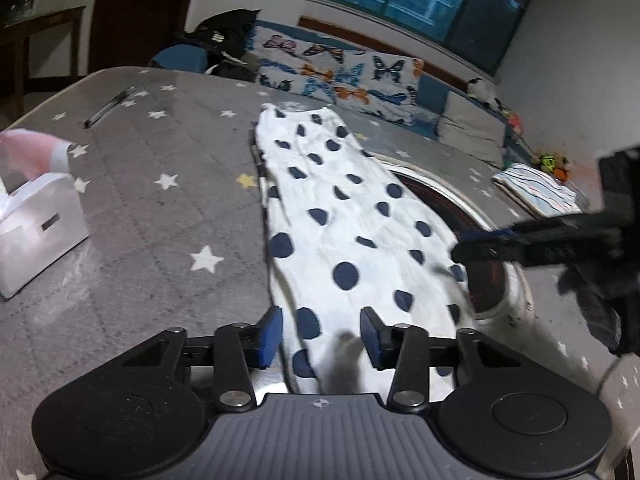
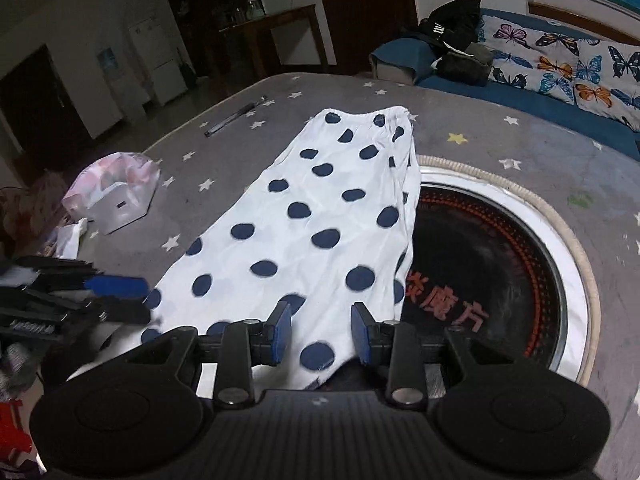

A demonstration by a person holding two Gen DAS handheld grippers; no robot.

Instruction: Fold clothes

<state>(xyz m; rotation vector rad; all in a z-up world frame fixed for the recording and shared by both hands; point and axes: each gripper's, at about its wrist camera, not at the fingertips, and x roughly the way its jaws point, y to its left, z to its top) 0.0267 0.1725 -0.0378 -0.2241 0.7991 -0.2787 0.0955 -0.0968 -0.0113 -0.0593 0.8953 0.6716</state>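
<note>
A white garment with navy dots lies as a long flat strip on the grey star-patterned table cover. One long edge overlaps a round black heater. My left gripper stands over the near end, its blue pads apart with the cloth between them and not pinched. My right gripper stands the same way over the other near corner, pads apart above the cloth. Each gripper shows in the other view: the right one at the garment's right edge, the left one at its left edge.
A white box with a pink bag stands left of the garment. A pen lies at the far left. Behind are a butterfly-print sofa, a dark pile of clothes and a folded striped cloth.
</note>
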